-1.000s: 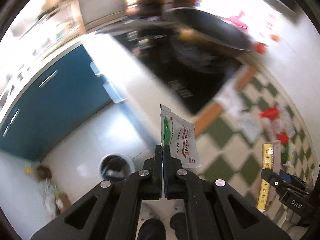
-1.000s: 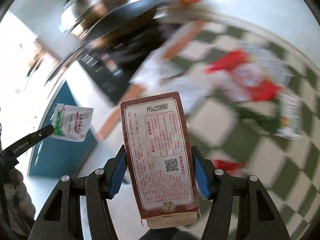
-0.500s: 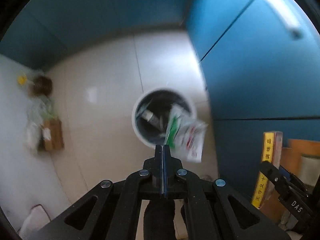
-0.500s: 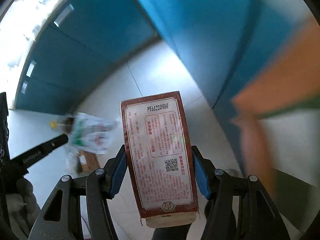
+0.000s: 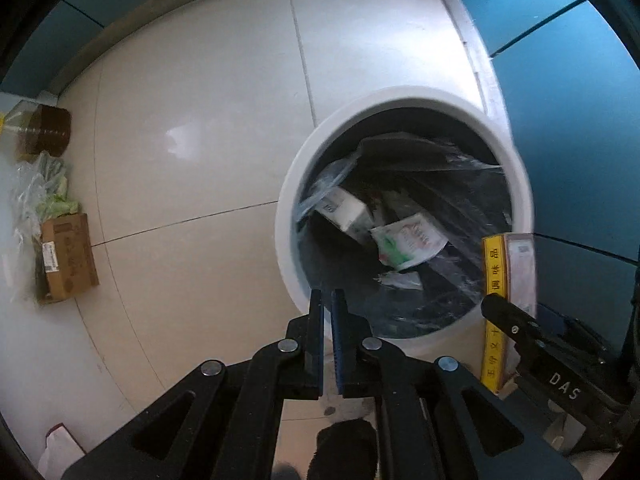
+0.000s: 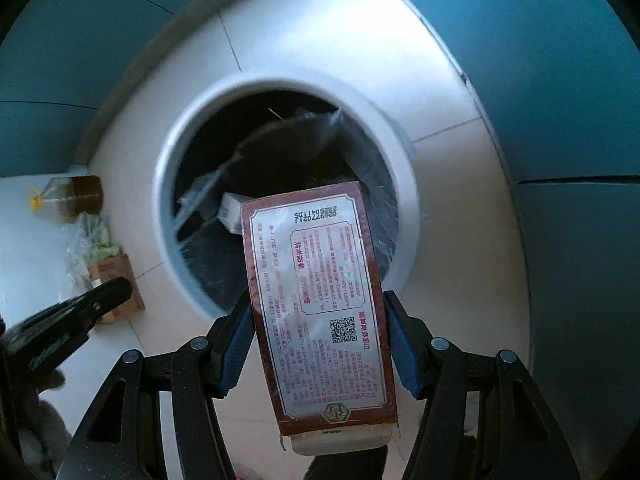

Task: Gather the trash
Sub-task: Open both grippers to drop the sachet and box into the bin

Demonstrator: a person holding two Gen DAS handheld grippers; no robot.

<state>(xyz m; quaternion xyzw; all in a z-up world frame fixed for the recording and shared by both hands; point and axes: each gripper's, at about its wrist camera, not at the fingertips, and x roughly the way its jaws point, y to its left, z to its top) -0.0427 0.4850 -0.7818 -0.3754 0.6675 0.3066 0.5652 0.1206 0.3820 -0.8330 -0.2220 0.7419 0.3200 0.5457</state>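
A white round trash bin [image 5: 288,216] with a dark liner stands on the tiled floor; it also shows in the right wrist view [image 6: 168,184]. A white-and-green sachet [image 5: 408,242] lies inside it beside a white carton [image 5: 344,210]. My left gripper [image 5: 327,300] hangs over the bin's near rim, jaws slightly parted and empty. My right gripper [image 6: 320,312] is shut on a brown-bordered box [image 6: 316,300] and holds it above the bin. The box's yellow side [image 5: 496,304] shows in the left wrist view.
Blue cabinets [image 5: 572,120] flank the bin on the right. A cardboard box [image 5: 66,256], a plastic bag of greens [image 5: 44,192] and an oil bottle [image 5: 40,132] lie along the left wall.
Both grippers swung from the checkered table down to the bin. My left gripper parted and let go of the sachet, which now lies in the bin. The right still holds the box.
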